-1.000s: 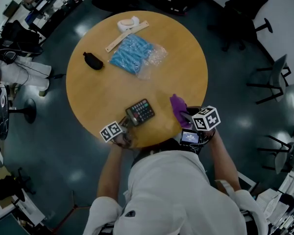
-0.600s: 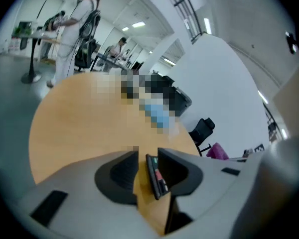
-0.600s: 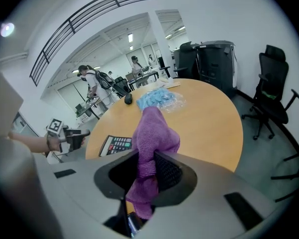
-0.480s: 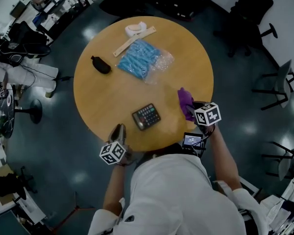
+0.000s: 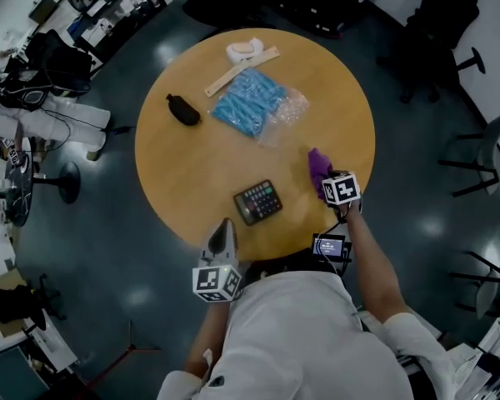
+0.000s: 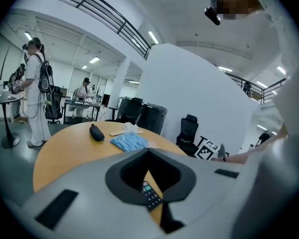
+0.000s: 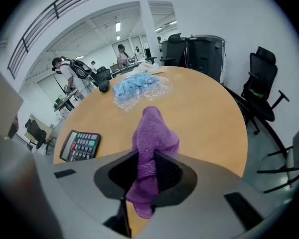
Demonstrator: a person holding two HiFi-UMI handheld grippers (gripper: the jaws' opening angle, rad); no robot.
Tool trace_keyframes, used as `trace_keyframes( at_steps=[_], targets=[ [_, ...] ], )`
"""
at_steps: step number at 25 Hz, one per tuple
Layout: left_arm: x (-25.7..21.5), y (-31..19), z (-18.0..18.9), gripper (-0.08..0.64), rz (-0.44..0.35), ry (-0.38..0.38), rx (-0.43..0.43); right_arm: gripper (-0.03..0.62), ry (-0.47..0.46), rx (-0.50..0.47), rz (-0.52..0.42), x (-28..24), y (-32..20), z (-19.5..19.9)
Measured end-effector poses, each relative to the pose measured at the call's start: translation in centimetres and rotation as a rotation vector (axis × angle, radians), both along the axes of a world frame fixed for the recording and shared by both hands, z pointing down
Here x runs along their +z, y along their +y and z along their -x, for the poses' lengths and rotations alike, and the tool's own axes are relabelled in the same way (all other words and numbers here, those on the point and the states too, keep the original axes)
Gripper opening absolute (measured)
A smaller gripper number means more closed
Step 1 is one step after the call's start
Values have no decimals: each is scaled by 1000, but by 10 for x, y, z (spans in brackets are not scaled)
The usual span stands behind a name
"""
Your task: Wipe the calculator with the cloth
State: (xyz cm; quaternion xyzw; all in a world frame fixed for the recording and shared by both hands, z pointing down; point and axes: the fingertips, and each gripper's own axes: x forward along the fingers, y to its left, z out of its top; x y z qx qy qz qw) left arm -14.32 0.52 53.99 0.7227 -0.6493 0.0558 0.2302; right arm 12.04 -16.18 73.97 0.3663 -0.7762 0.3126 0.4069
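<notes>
The black calculator [image 5: 258,202] lies flat near the front edge of the round wooden table [image 5: 192,165]. It shows to the left of the jaws in the right gripper view [image 7: 80,145]. My right gripper [image 5: 327,183] is shut on a purple cloth [image 5: 319,168], which sticks up between its jaws [image 7: 152,143] over the table, right of the calculator and apart from it. My left gripper [image 5: 224,227] hangs off the table's near edge, raised and pointing at the calculator [image 6: 150,195]. Its jaws have just closed with nothing between them.
At the table's far side lie a black pouch [image 5: 183,110], a blue packet in a clear bag [image 5: 252,102], a wooden ruler [image 5: 242,70] and a white object [image 5: 244,49]. Office chairs [image 5: 483,152] stand around. People stand by desks beyond [image 6: 37,83].
My left gripper drew back from the calculator past the table's near edge, rose and closed its jaws. My right gripper moved in over the table with the cloth. The calculator stays on the table.
</notes>
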Motion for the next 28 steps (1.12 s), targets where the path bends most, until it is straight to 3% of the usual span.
trace_keyframes(
  at_steps=[10,18,25,28],
  targets=[
    [-13,-5,-8,6,-20,-49,24,86,103,-63,30,36,9,15],
    [-17,-1,-2,6,-42,-67,18,144,133,-71,-18,26,11,18],
    [-26,-12,1,6,-79,-89,34,170,30,-37,-147,-35,6,26],
    [-37,-22,-4,6,-102,-120,33,159,-74,5,-289,-92,3,29]
  ],
)
